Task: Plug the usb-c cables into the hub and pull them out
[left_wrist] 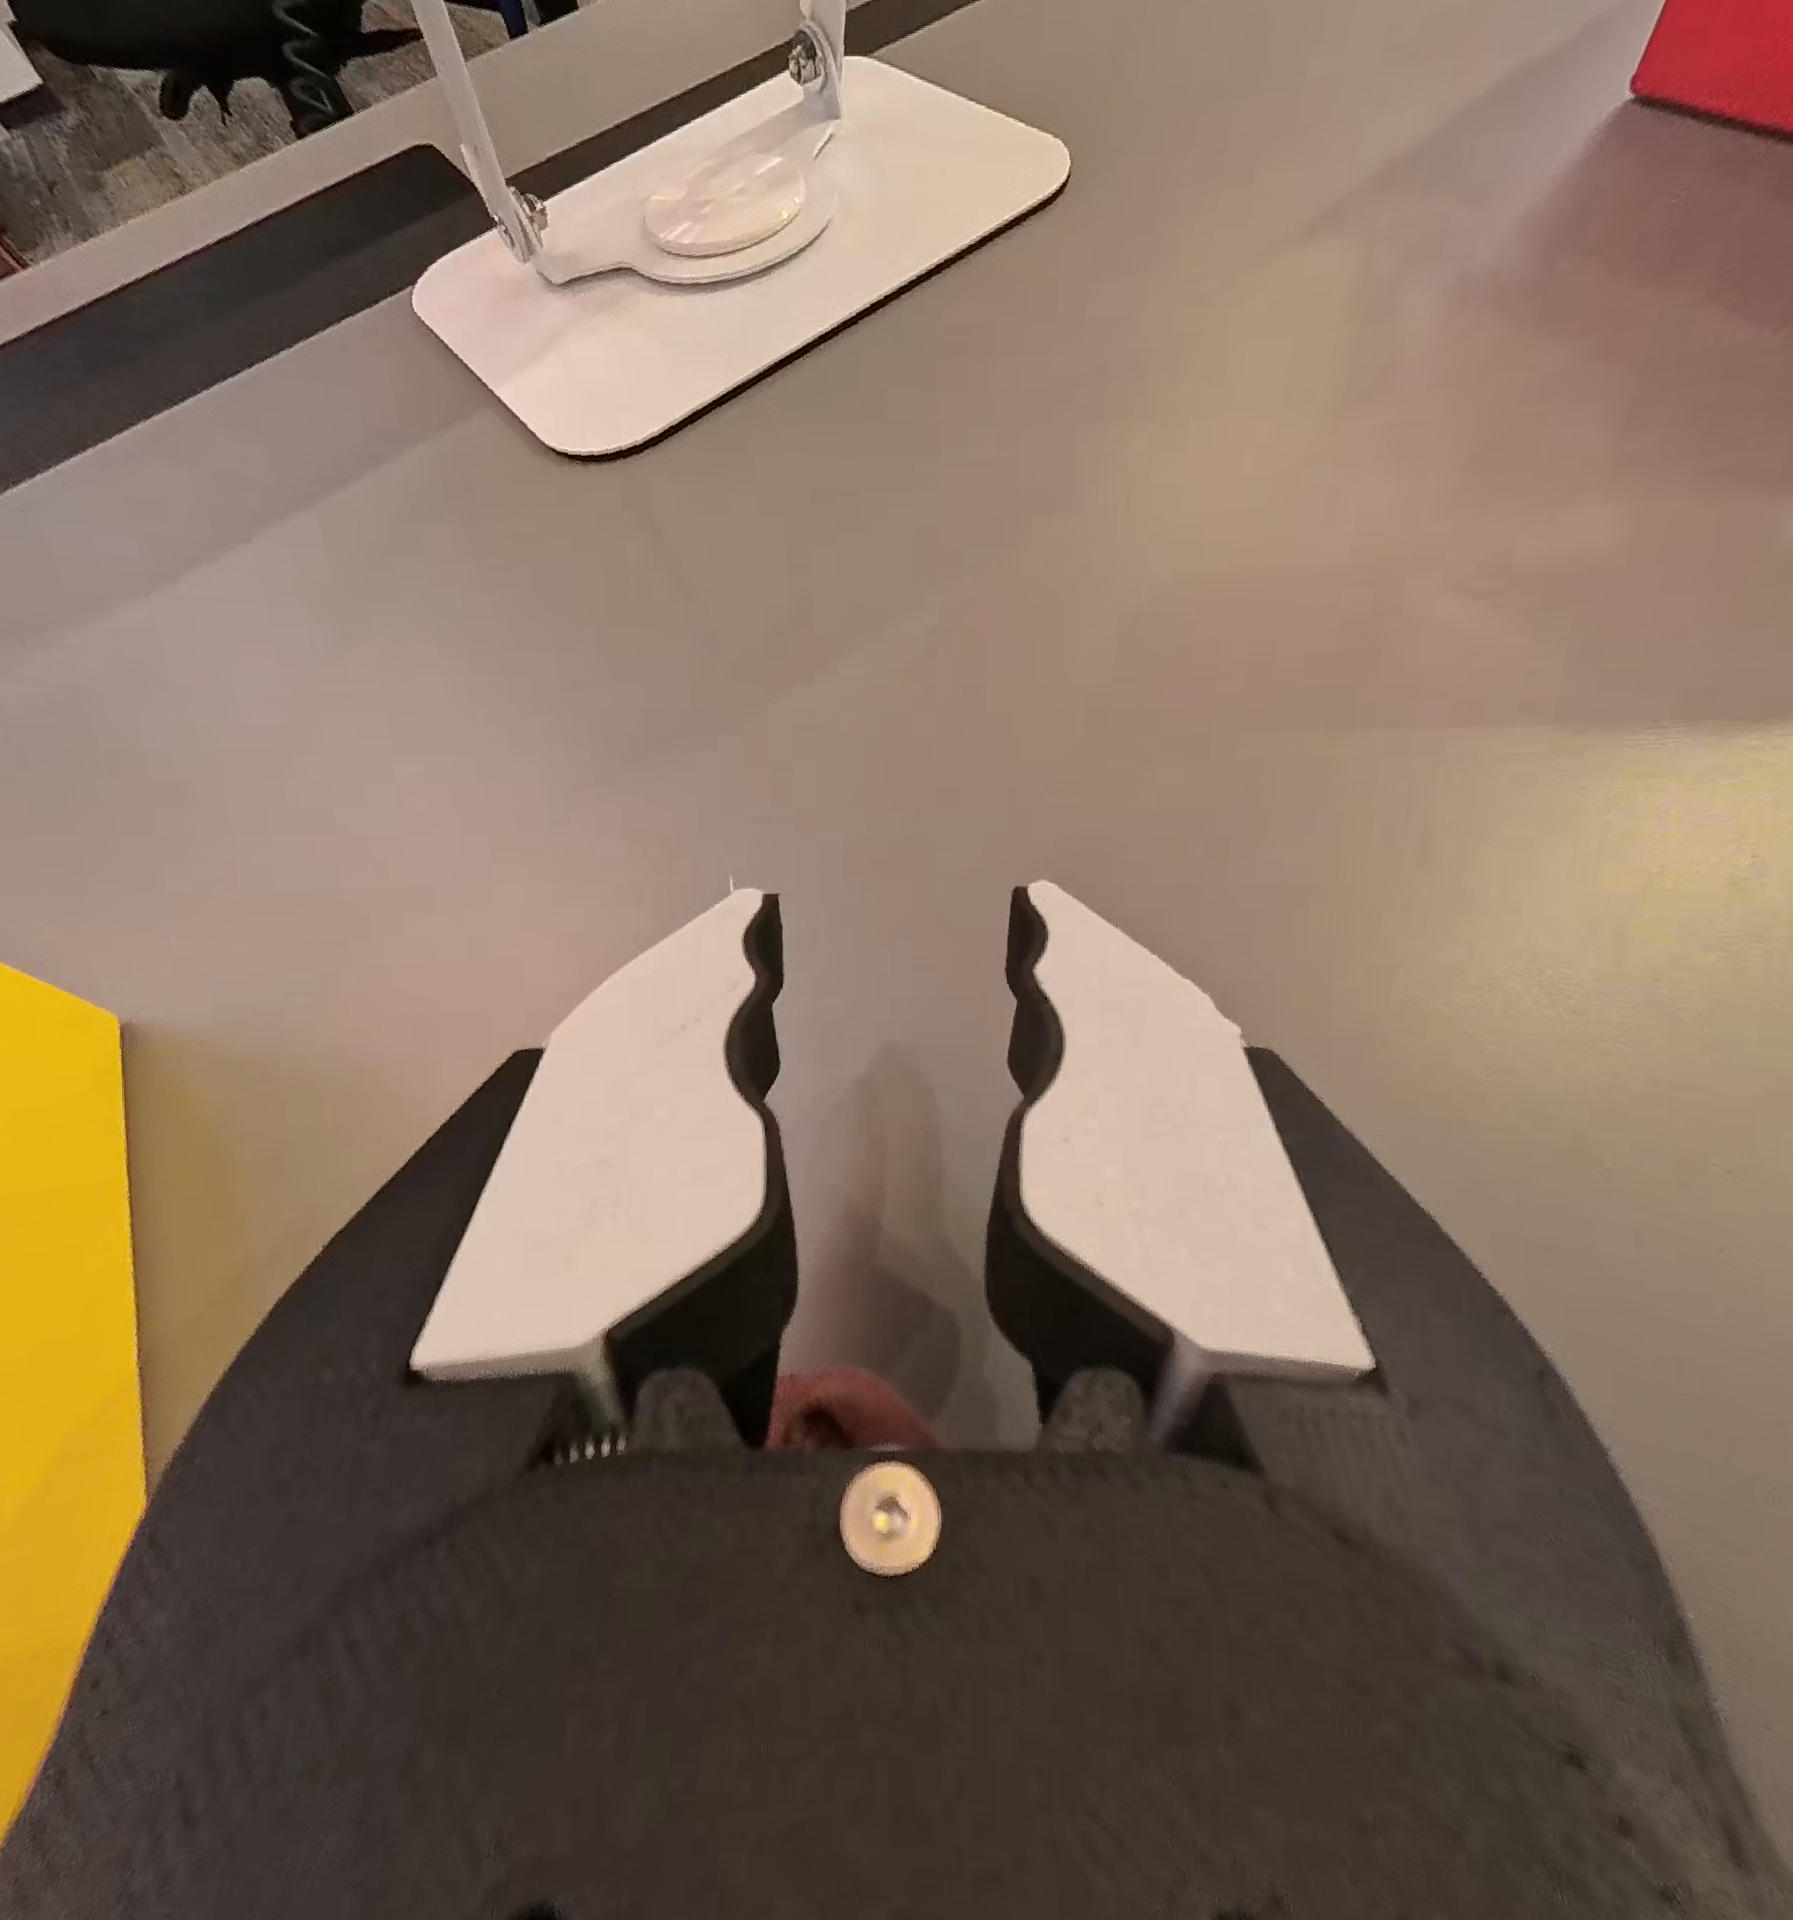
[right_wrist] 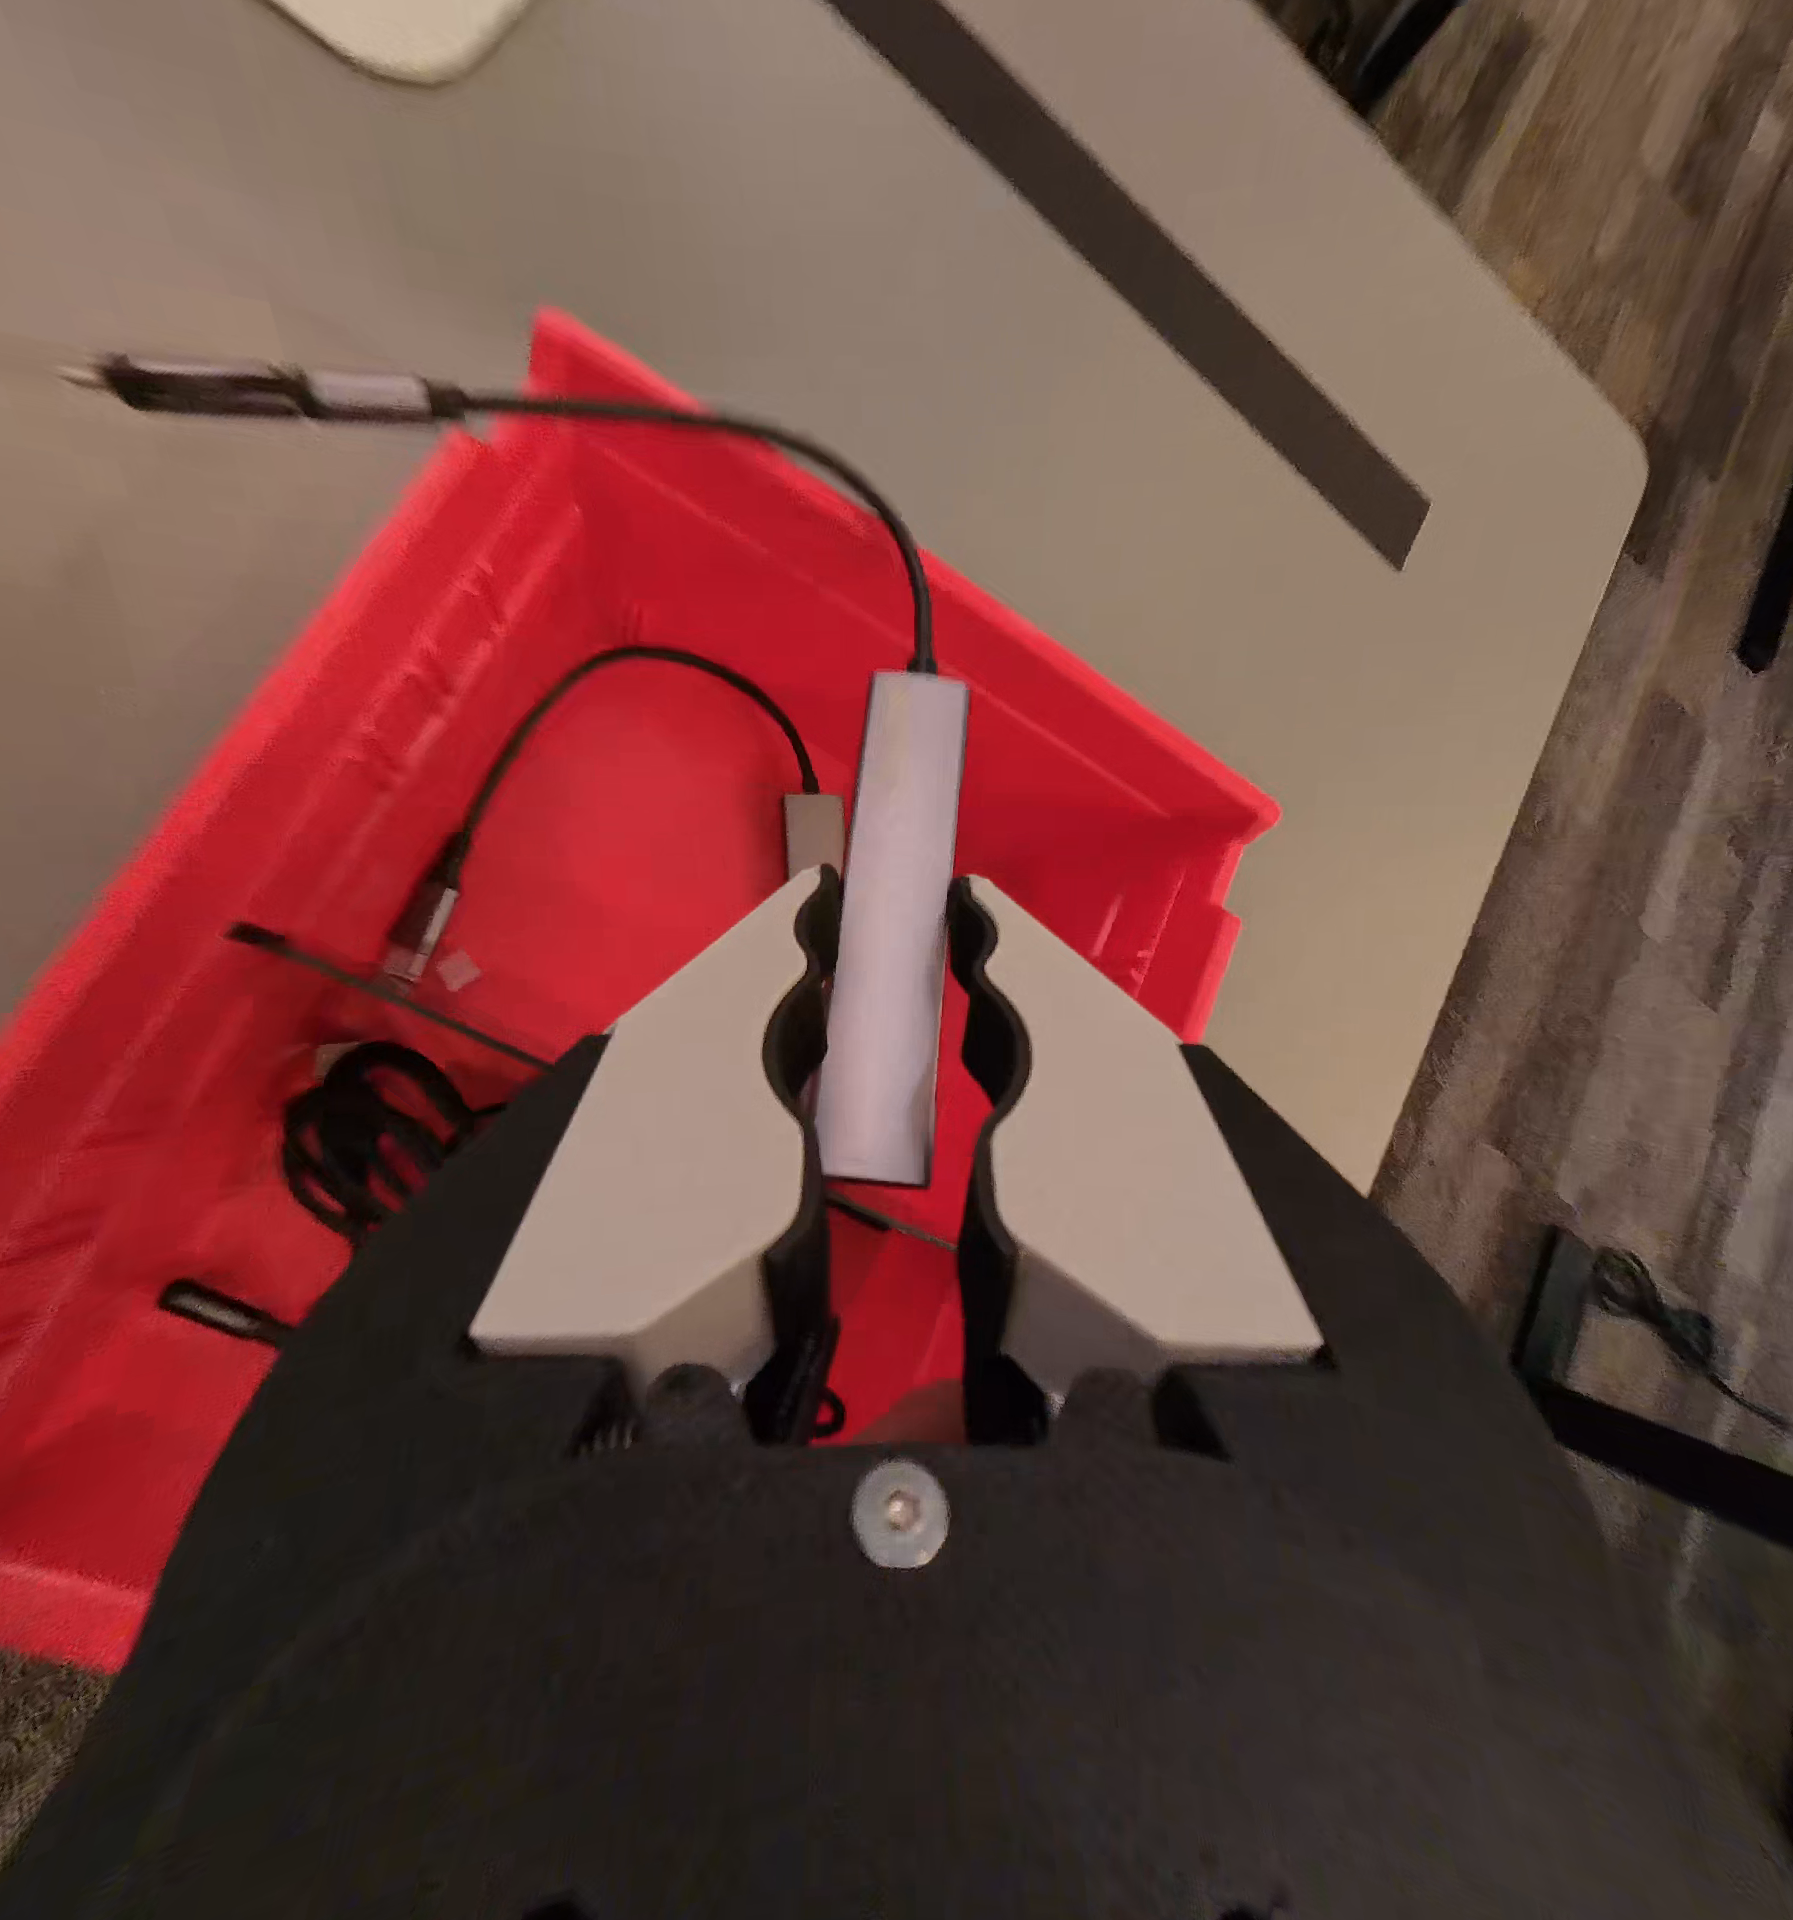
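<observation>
Hub (right_wrist: 892, 935), a slim grey bar, sits lengthwise between the fingers of the right gripper (right_wrist: 892, 888), which are closed in on its two long sides, so the tongs grip it above the red bin (right_wrist: 653, 582). A black lead (right_wrist: 767, 436) leaves the hub's far end, arcs over the bin's far wall and ends in a blurred grey plug (right_wrist: 362, 390) hanging out past that wall, above the grey table (right_wrist: 1079, 343). Just beside the hub, on the side toward the bin's middle, a smaller grey connector (right_wrist: 807, 831) peeks out; whether it is seated in the hub or only lies beside it cannot be told. From it a black usb-c cable (right_wrist: 611, 675) loops across the bin floor to a second plug (right_wrist: 424, 925) near the bin's long wall. A coiled bundle of black cord (right_wrist: 372, 1132) lies nearer the camera inside the bin, beyond a thin dark divider (right_wrist: 383, 987).

The left gripper (left_wrist: 894, 914) has its white fingers (left_wrist: 643, 1143) spread well apart with nothing between them, hovering over bare table. In the left wrist view a corner of the red bin shows far off at the upper edge, well apart from this gripper. A white stand base (left_wrist: 746, 301) rests on the table ahead, and a yellow box (left_wrist: 19, 1299) stands just beside the gripper, on the side away from the bin.
</observation>
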Motion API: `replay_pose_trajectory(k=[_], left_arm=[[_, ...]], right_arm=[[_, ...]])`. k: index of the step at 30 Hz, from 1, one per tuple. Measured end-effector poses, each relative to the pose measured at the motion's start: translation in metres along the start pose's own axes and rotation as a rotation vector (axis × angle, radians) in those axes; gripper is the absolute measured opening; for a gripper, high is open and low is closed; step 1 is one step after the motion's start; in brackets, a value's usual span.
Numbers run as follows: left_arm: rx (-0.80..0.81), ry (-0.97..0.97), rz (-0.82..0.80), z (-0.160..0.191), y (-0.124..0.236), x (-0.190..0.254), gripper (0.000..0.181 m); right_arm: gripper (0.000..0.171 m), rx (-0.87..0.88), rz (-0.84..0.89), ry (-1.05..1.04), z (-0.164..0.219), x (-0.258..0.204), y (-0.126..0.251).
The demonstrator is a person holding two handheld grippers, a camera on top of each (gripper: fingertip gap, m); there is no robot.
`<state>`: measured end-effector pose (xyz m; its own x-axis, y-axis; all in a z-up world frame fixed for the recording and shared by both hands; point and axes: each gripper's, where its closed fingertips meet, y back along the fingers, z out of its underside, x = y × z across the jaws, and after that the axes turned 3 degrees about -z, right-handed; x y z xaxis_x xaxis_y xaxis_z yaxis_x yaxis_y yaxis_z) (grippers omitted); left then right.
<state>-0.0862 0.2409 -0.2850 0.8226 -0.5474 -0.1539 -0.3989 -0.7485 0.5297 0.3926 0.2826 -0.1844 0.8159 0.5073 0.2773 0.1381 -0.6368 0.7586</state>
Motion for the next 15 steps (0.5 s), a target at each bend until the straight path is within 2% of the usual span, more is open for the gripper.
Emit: replay_pose_trajectory(k=[9, 13, 15], left_arm=[[-0.024, -0.025, 0.002, 0.002, -0.003, 0.003, 0.041], [-0.030, -0.026, 0.004, 0.003, -0.004, 0.003, 0.041], [-0.033, -0.028, 0.006, 0.003, -0.004, 0.004, 0.041]], right_arm=[[0.019, -0.390, 0.009, 0.105, 0.064, -0.001, -0.074], [0.022, -0.587, -0.008, 0.128, 0.085, 0.000, -0.079], [0.028, -0.604, 0.034, 0.164, 0.080, 0.008, -0.073]])
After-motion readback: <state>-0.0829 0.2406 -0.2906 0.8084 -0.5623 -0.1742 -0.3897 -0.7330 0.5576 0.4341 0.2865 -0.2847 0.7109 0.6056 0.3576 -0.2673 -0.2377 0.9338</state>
